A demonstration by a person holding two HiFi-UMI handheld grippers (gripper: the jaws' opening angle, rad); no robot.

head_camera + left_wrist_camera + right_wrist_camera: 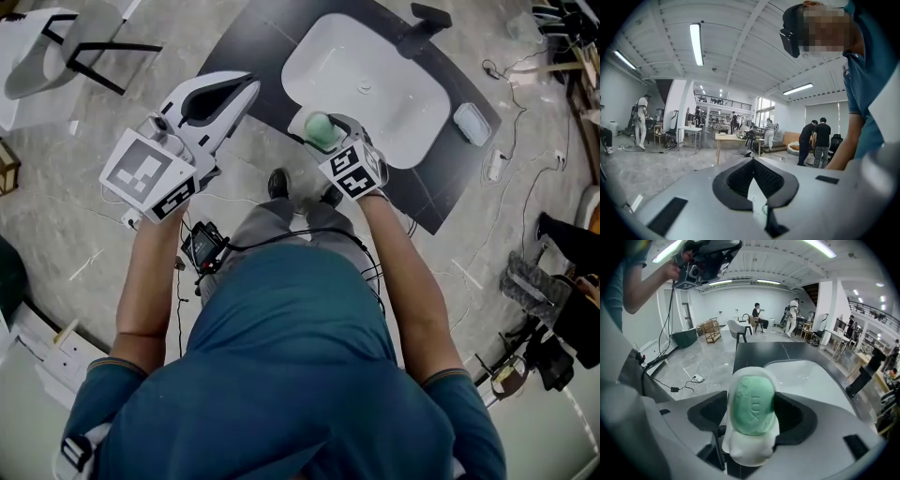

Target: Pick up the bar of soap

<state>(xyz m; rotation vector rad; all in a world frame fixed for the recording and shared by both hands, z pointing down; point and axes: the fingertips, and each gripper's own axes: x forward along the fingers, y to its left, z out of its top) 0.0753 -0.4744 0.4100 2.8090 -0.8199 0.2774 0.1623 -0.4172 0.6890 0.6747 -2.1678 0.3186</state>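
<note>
A green bar of soap (753, 401) lies in a white dish (747, 453) on the dark counter (251, 54), at the near left corner of the white sink (375, 89). In the head view the soap (322, 130) shows just beyond my right hand. My right gripper (752, 417) points steeply down over it. Its jaws stand wide, one on each side of the dish, and I see no pad pressing on it. My left gripper (246, 90) is held up to the left of the counter, its tips together and nothing in them; in the left gripper view the left gripper (753, 162) looks across the room.
A black tap (422, 26) stands at the sink's far side. A small pale tray (472, 123) lies to the sink's right. A chair (56, 47) stands far left. Cables (525, 187) trail over the floor. Several people stand across the hall (813, 143).
</note>
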